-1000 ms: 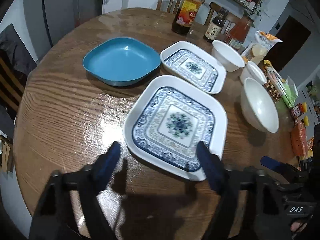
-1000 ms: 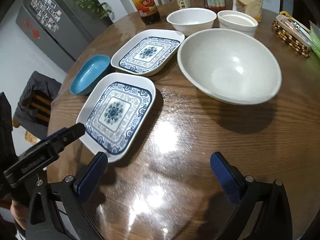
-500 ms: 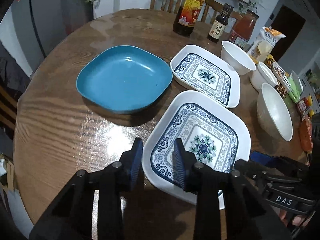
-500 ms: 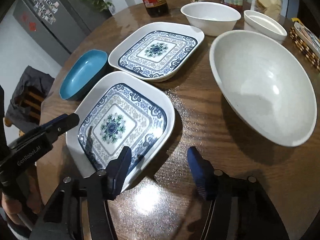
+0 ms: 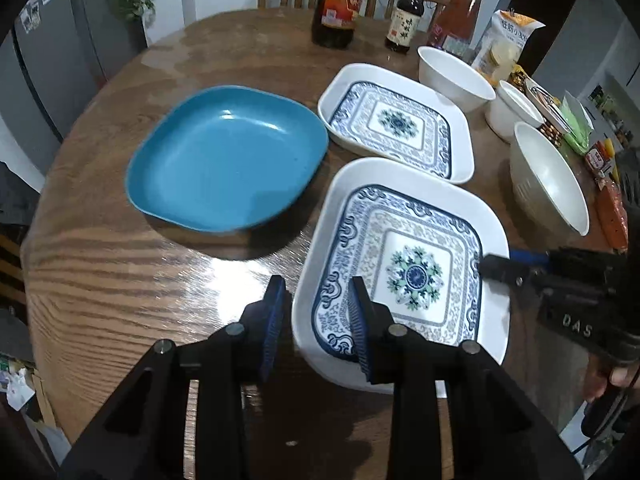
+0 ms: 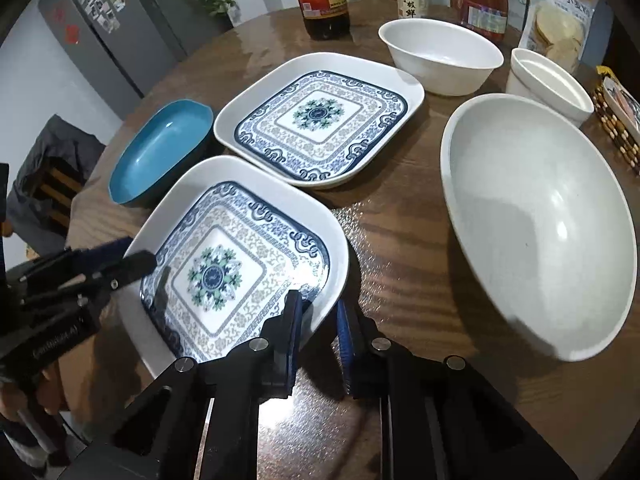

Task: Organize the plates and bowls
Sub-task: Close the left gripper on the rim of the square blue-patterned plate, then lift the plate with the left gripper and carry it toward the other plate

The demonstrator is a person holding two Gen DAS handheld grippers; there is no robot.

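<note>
Right wrist: tongs (image 6: pixel 318 322) astride near plate (image 6: pixel 248 256) rim

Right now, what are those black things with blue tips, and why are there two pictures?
A person holds one pair of tongs in each hand. Each pair has a camera looking along its fingers, so each picture is one hand's view. On the wooden table lie a blue plate, a far patterned plate, white bowls and bottles. The left tongs and right tongs have just been closing on opposite rims of the near patterned plate. The right pair seems to pinch it; the left I cannot tell.
</note>
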